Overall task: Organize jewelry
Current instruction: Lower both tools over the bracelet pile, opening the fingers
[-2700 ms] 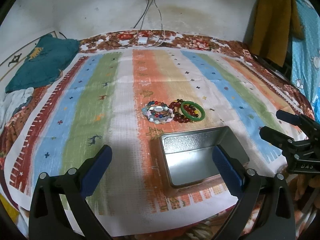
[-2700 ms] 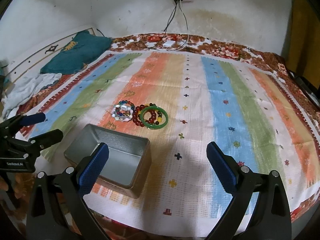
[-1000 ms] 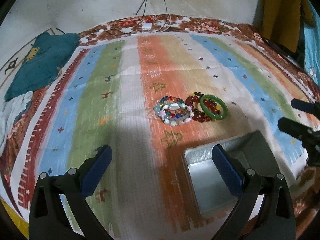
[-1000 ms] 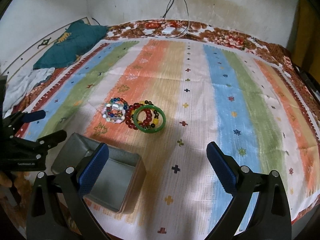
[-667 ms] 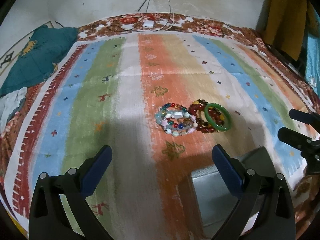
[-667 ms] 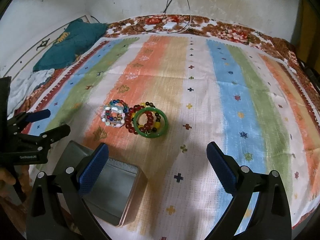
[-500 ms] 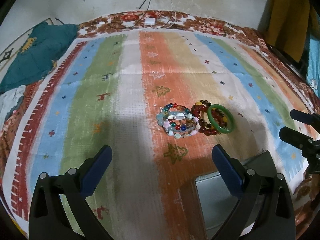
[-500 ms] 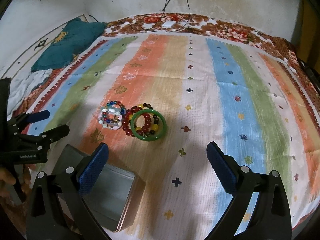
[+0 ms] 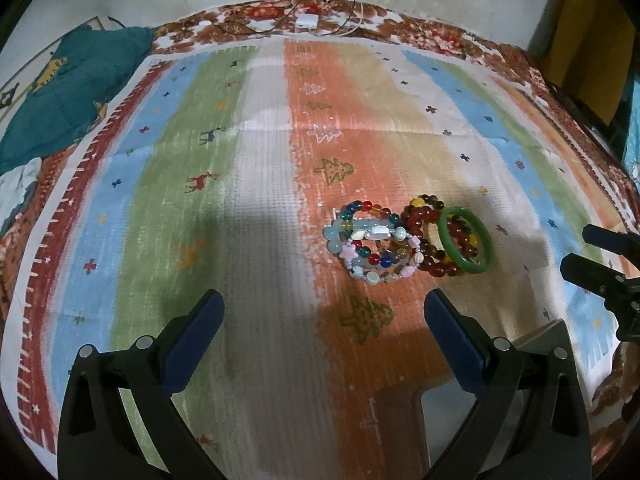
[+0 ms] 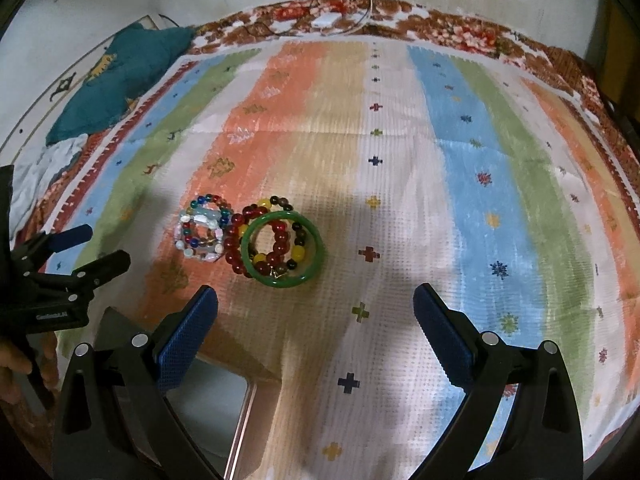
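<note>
Two grippers are hovering over a striped cloth point(image 9: 260, 184) spread on a bed. Left gripper point(image 9: 320, 334) is sitting with its two blue-padded fingers point(image 9: 192, 332) spread wide, nothing between them, gripping nothing. Right gripper point(image 10: 314, 330) is doing the same: two fingers wide apart, holding nothing. Each gripper is also showing at the edge of the other's view, fingers parted there too.

Jewelry is lying in one tight cluster on the orange stripe, ahead of both grippers and touched by neither. Counting: one green bangle point(image 10: 282, 254), lying flat on the right side of the cluster; one dark red bead bracelet point(image 10: 276, 240) with a few yellow beads, partly under and inside the bangle; a pile of mixed-colour bead bracelets point(image 9: 370, 246) on the left side, touching the red one. The pile is looking like two or three strands, cannot tell the exact count since they are overlapping.

One metal tin point(image 10: 224, 408), open, is sitting near the cloth's front edge, just below the cluster and apart from it; it is partly hiding behind the left gripper's right finger and the right gripper's left finger. Nothing is showing inside the visible part.

One teal pillow point(image 9: 68, 92) is lying at the far left corner, and one white charger point(image 9: 307, 21) with cables is resting at the wall side.
</note>
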The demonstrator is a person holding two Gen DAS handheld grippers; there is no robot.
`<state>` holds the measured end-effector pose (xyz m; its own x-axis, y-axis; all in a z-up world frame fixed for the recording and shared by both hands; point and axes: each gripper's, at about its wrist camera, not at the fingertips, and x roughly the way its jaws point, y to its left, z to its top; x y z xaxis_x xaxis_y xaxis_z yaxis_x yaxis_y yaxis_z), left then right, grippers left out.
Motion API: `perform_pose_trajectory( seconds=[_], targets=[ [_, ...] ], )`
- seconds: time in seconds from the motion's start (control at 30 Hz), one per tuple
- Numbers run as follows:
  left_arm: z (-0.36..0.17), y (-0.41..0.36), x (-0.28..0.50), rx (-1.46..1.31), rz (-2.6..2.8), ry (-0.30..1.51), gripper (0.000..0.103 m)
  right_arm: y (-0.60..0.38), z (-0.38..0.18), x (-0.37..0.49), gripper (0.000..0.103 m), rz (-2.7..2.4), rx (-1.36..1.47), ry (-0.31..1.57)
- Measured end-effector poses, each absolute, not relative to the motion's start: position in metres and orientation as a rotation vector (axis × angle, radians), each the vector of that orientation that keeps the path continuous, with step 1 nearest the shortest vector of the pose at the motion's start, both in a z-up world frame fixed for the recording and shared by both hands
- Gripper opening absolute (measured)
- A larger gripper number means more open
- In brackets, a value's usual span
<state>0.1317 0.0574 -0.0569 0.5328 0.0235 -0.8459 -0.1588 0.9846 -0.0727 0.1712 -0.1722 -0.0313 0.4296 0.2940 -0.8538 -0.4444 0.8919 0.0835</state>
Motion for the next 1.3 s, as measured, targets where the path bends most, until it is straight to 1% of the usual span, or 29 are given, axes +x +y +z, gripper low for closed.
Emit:
perform_pose_trajectory(
  seconds=[0.37, 0.7, 0.77, 0.83, 0.97, 1.07, 1.2, 1.3],
  targets=[
    [-0.072, 0.062, 0.15, -0.145, 0.103, 1.05, 0.097, -0.171, -0.052, 0.199, 0.099, 0.444, -0.098, 1.125],
    [-0.085, 0.065, 0.161, -0.159, 0.092, 1.085, 0.097, -0.165, -0.065, 0.22, 0.099, 0.405, -0.125, 1.143],
    [-0.088, 0.067, 0.163, -0.171, 0.091, 1.091, 0.097, -0.166, -0.068, 0.225, 0.093, 0.398, -0.112, 1.156],
    [-0.09, 0.068, 0.165, -0.183, 0.087, 1.099, 0.093, -0.167, -0.073, 0.229, 0.087, 0.388, -0.099, 1.175],
    [-0.095, 0.071, 0.169, -0.194, 0.081, 1.115, 0.089, -0.168, -0.081, 0.235, 0.08, 0.371, -0.1, 1.198],
    [-0.1, 0.072, 0.172, -0.198, 0.076, 1.128, 0.083, -0.166, -0.084, 0.239, 0.076, 0.368, -0.099, 1.204],
    [-0.105, 0.072, 0.177, -0.198, 0.068, 1.138, 0.073, -0.162, -0.088, 0.242, 0.069, 0.377, -0.096, 1.218],
    [-0.106, 0.072, 0.18, -0.189, 0.062, 1.129, 0.068, -0.159, -0.092, 0.245, 0.064, 0.383, -0.092, 1.234]
  ],
)
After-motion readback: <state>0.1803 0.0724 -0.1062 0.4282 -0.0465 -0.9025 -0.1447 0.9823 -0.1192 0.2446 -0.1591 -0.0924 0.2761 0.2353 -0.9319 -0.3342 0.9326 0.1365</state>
